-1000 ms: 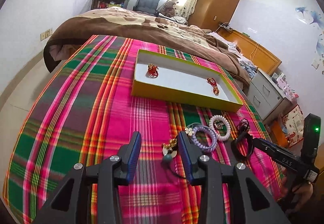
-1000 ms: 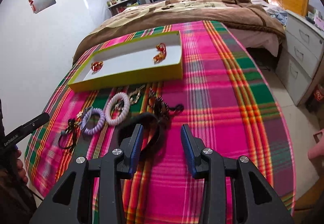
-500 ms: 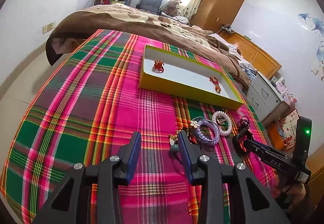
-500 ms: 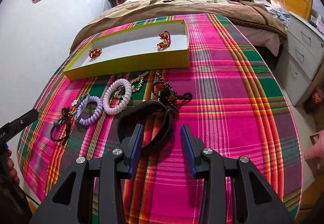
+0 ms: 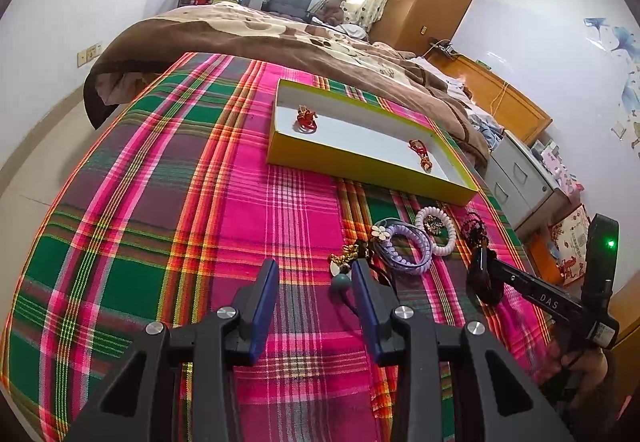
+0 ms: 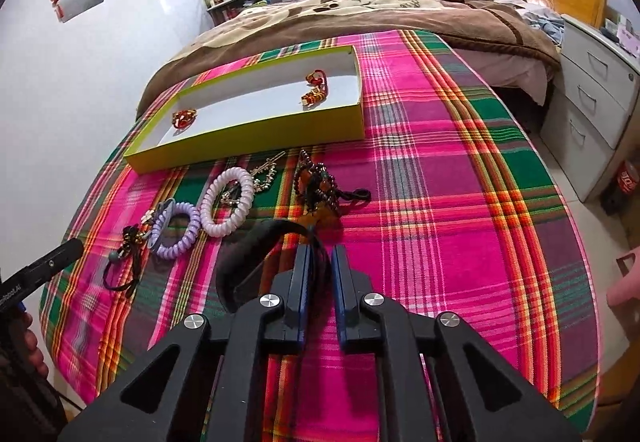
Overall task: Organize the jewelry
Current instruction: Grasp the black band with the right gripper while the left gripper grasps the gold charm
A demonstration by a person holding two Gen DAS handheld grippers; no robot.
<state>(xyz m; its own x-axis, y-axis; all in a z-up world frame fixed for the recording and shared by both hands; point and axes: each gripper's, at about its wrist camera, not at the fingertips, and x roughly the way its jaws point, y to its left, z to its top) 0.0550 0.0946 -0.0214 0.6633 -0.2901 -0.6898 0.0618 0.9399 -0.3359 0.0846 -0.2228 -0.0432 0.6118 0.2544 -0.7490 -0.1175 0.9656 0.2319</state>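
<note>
My right gripper [image 6: 322,252] is closing its jaws on the rim of a black headband [image 6: 248,246], which runs between the pads; the left wrist view shows the same gripper [image 5: 484,274] pinching it. My left gripper [image 5: 315,270] hangs open over the plaid cloth. A black cord with a teal bead [image 5: 342,282] lies by its right finger. A purple spiral hair tie [image 6: 180,230], a pale spiral tie [image 6: 228,202], a gold pin [image 6: 266,172] and a dark bead bracelet [image 6: 316,182] lie in a row. Behind them the yellow box [image 6: 248,142] holds two red ornaments [image 5: 306,118].
The plaid cloth [image 5: 168,202] covers a rounded table that drops off at left and right. A bed with a brown blanket [image 6: 360,14] lies behind the box. At the right stand grey drawers [image 6: 592,90], with a red can [image 6: 626,178] on the floor beside them.
The right gripper's jaws have narrowed from wide apart to a tight gap around the headband's rim. The left gripper has stayed open and has barely shifted.
</note>
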